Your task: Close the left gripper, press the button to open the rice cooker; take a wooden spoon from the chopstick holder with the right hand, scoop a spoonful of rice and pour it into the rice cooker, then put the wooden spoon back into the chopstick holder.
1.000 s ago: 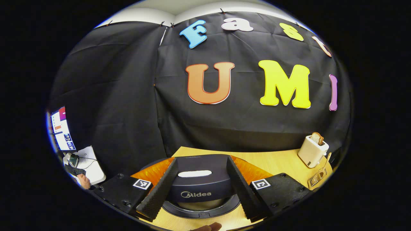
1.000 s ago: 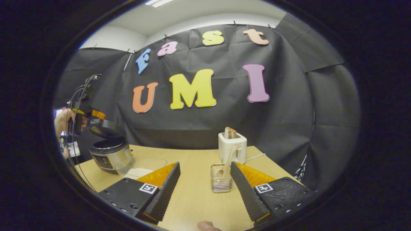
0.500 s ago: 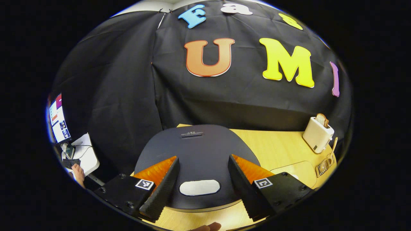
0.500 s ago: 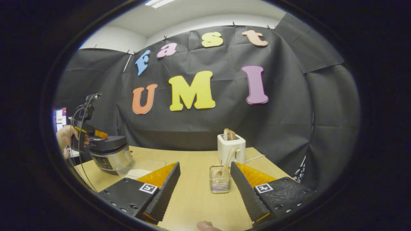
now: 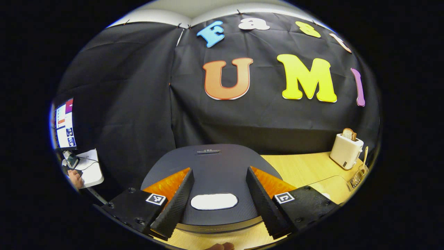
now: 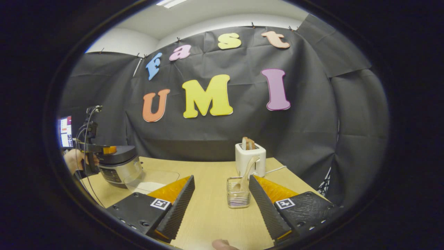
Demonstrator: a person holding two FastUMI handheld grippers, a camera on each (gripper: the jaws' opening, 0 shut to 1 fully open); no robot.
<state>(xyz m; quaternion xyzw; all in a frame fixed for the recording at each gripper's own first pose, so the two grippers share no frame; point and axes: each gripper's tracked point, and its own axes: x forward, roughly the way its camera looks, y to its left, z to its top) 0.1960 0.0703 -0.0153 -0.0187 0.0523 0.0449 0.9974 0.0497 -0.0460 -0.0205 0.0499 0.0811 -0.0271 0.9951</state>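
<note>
Sitting at the table's left end, rice cooker was seen lid down, left gripper held over its button, jaws spread, wooden spoon stood in chopstick holder, right gripper spread, apart.

**Open tabletop in front of the holder, clutter along the sides**

A broad strip of bare light wooden table is lying open ahead of the right gripper, leading straight to the clear wire-ribbed chopstick holder. The cream toaster is standing just behind it. To the left, the clear shallow rice dish and the dark-lidded silver rice cooker are crowding that side.
</note>
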